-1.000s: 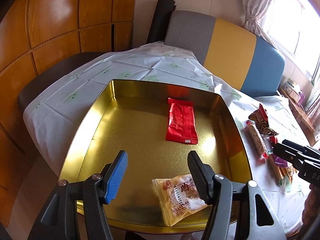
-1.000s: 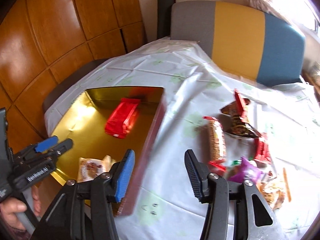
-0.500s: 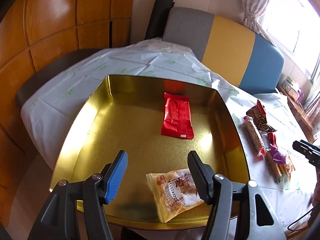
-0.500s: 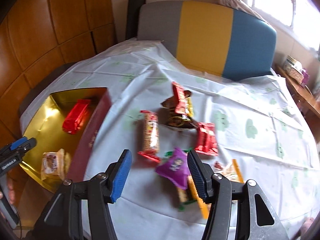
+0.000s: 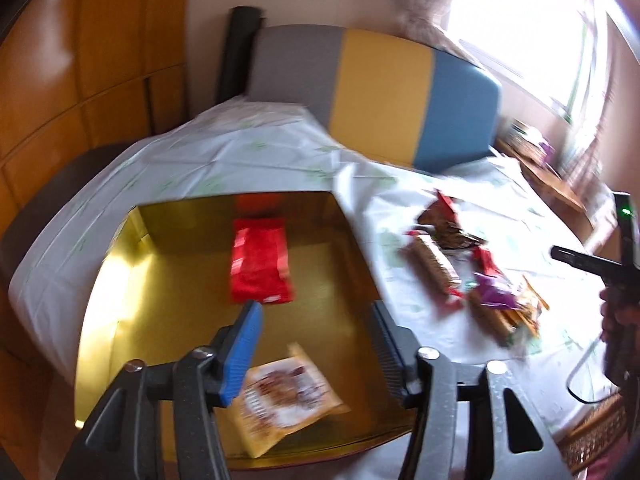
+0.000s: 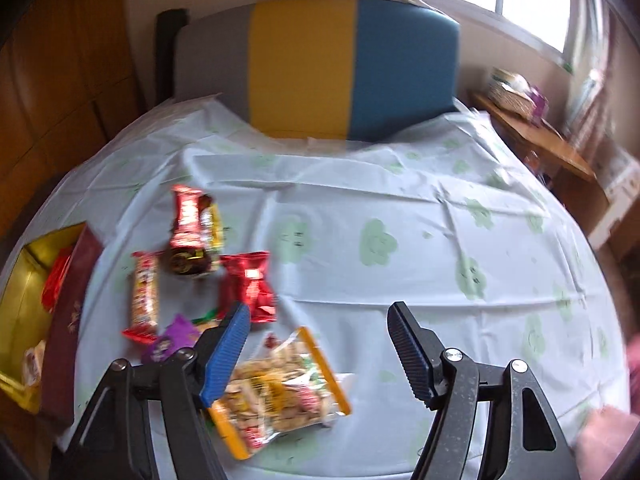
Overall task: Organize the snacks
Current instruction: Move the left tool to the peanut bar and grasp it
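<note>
Left wrist view: the left gripper [image 5: 316, 316] hangs over the gold tin [image 5: 120, 264], which sits on a table under a white tablecloth [image 5: 240, 148] with pale green prints. Its jaws have just been closing yet stand apart, clamped on nothing. Inside the tin lie a red snack packet [image 5: 260, 266] toward the far wall and a yellow-edged cracker packet [image 5: 286, 396] at the near edge, below the jaws, part hidden by the blue pad. The picture is blurred. To the right of the tin, loose snacks lie in a heap on the cloth, among them a long cereal bar [image 5: 434, 268] and a purple packet [image 5: 496, 294]. The right gripper's black body shows at the right edge, a hand [image 5: 618, 336] behind it.

Right wrist view: the right gripper [image 6: 318, 328] hovers above the snack heap, jaws apart and just been opening, empty. A clear bag of mixed crackers with orange edges [image 6: 280, 388] lies directly under them, partly behind the blue pad. Beyond it rest a red foil packet [image 6: 250, 284], a red-ended cereal bar [image 6: 144, 292], a dark chocolate-coloured wrapper [image 6: 192, 256] and a purple packet [image 6: 170, 342]. The tin's dark red outer wall [image 6: 66, 336] stands at the left edge. A chair back [image 6: 316, 68] in grey, yellow and blue stands beyond the table.
</note>
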Demonstrator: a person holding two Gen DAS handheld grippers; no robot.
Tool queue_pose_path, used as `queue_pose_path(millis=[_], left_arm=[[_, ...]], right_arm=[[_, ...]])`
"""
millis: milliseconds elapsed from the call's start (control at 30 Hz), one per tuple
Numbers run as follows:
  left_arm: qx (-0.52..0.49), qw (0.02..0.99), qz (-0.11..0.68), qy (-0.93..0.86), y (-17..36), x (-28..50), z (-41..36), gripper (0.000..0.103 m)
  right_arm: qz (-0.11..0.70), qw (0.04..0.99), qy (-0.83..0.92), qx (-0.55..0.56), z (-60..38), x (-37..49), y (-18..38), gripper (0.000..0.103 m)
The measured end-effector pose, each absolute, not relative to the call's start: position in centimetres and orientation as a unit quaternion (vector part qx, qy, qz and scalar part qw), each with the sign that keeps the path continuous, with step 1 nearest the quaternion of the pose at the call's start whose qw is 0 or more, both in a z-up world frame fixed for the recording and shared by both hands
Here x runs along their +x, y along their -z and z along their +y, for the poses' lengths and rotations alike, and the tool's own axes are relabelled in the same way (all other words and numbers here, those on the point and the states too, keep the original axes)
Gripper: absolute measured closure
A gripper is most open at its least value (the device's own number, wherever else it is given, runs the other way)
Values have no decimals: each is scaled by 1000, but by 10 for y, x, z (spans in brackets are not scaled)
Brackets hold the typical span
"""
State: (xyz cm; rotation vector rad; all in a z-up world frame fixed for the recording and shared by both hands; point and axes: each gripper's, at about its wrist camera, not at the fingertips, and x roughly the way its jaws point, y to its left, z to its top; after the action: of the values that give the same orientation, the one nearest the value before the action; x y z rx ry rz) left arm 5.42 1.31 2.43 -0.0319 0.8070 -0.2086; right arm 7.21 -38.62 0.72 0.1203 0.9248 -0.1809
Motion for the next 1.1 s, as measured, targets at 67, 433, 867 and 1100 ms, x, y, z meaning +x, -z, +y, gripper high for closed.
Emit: queue_pose_path(millis=[67, 433, 867, 1100], left_arm=[[1, 911, 392, 130, -31, 60, -10, 56], [44, 868, 461, 181, -13, 121, -120, 62], [60, 853, 496, 153, 45, 181, -175, 62], [58, 843, 516, 141, 69, 197, -182, 61]], right_arm=[[458, 878, 99, 97, -401, 75, -4, 31], [445, 881, 74, 141, -403, 72, -13, 27], [441, 882, 61, 157, -405, 72, -16, 24], [446, 881, 59, 148, -402, 75, -13, 24]])
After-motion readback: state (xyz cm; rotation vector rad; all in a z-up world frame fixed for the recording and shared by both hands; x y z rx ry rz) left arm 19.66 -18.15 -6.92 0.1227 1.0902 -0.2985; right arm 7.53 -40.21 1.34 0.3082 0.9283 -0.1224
